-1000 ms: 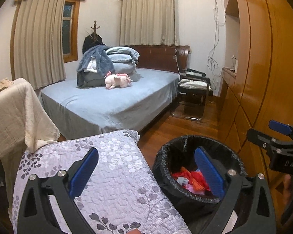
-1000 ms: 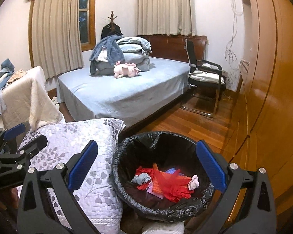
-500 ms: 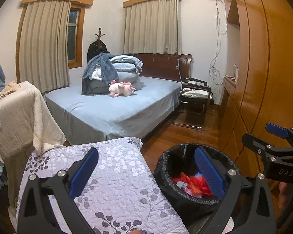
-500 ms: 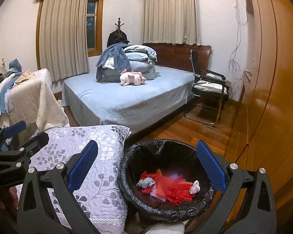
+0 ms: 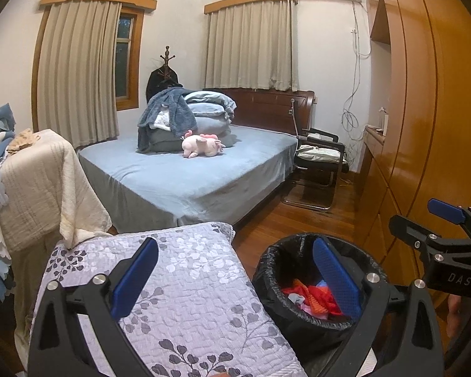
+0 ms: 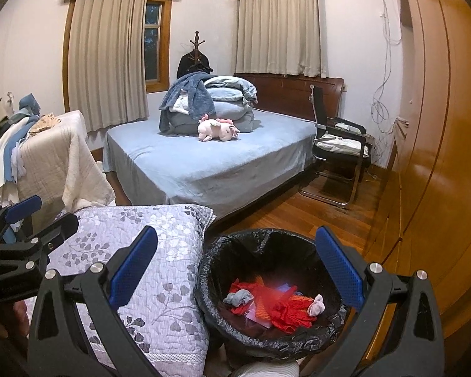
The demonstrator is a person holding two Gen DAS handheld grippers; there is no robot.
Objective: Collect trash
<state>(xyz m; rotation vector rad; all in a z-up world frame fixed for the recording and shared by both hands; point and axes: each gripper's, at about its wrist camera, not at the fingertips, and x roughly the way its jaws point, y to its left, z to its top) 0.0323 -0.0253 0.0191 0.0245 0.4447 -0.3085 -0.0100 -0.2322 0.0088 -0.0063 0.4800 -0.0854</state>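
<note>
Both raised since earlier: left gripper (image 5: 234,278) and right gripper (image 6: 235,267) spread apart, empty; black-lined round bin (image 6: 268,341) contents plainer at right view's 6 o'clock.

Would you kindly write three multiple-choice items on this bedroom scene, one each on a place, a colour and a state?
1. Where does the pink plush toy lie?
A. on the blue-covered bed
B. on the black chair
C. in the bin

2. What colour is the liner of the round trash bin?
A. white
B. black
C. blue

3. How does the right hand-held gripper stand?
A. shut on a cloth
B. shut, empty
C. open, empty

Key: 1 A, the toy rests before the folded bedding; 2 B, black plastic folds over the rim; 3 C, its blue pads stand wide apart above the bin.
</note>
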